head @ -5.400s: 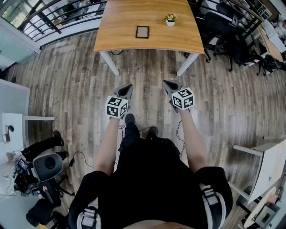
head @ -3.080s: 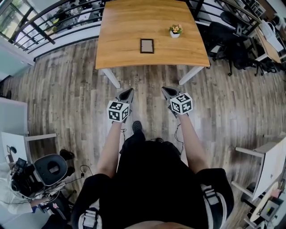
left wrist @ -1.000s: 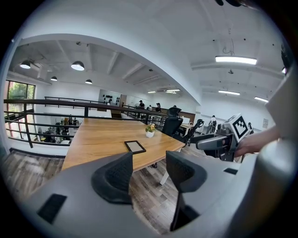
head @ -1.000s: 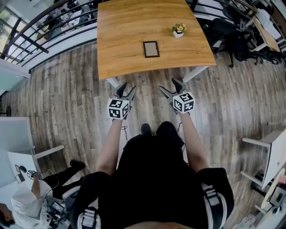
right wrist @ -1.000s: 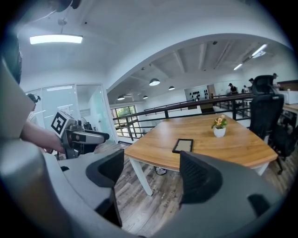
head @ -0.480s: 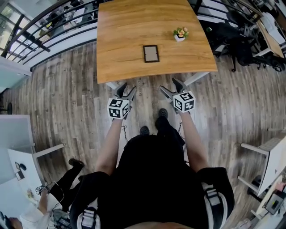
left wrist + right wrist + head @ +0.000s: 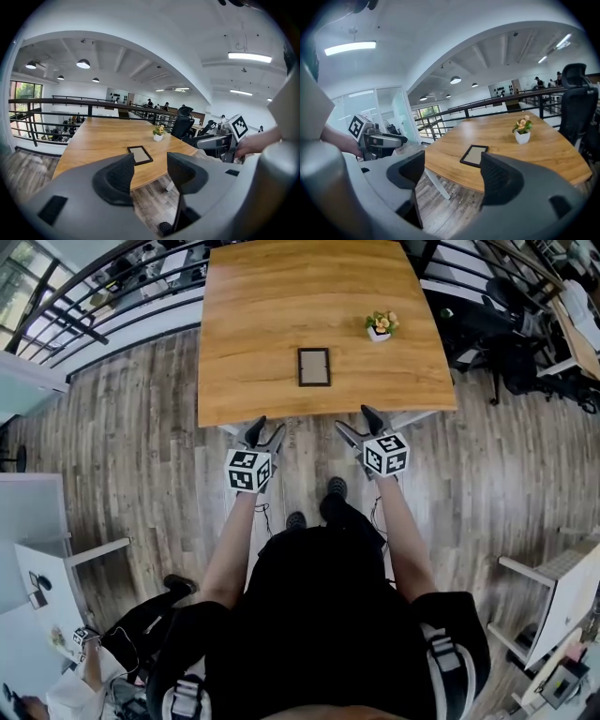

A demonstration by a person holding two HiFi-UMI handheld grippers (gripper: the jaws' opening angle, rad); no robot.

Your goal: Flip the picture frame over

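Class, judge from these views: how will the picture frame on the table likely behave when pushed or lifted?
The picture frame lies flat on the smooth table, so a push would probably slide it, not tip it. It looks thin and straight-edged, so likely stiff and light. Its pale centre may be glass, so possibly fragile.

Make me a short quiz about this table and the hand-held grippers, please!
1. True or false: the picture frame lies flat on the wooden table.
2. What else stands on the table? A) small flower pot B) mug C) lamp
3. Fill in: the jaws of the left hand-held gripper and the right hand-held gripper are ___.
Key: 1 true; 2 A; 3 apart, with nothing held between them.
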